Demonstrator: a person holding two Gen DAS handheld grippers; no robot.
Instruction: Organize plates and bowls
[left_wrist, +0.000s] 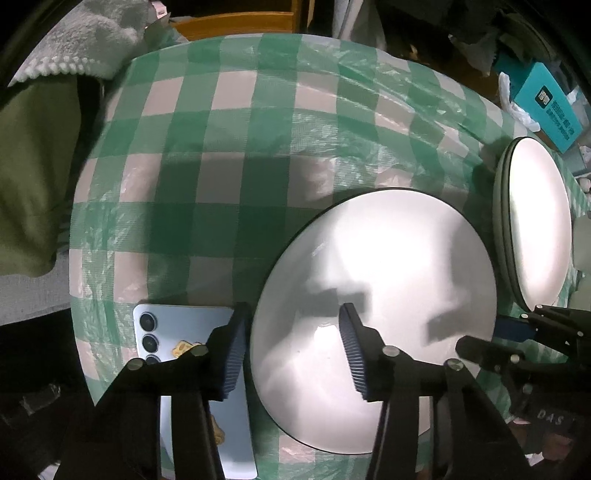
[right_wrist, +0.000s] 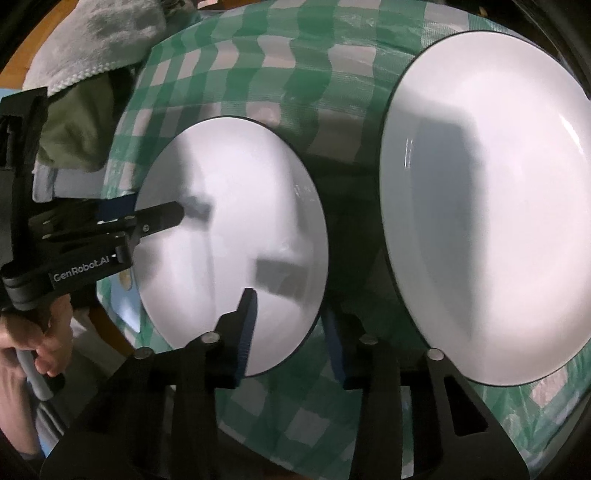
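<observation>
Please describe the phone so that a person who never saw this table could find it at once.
Start at the table with the green-and-white checked cloth. Beside the left rim of the nearer round white plate lies a flat, light blue rectangular phone, partly behind the left gripper. Unlike the plates, it is rectangular, with round camera lenses facing up.

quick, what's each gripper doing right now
left gripper: open, its fingers straddle the rim of the near plate, not clamped.
right gripper: open, straddling the same plate's opposite rim, holding nothing.
</observation>
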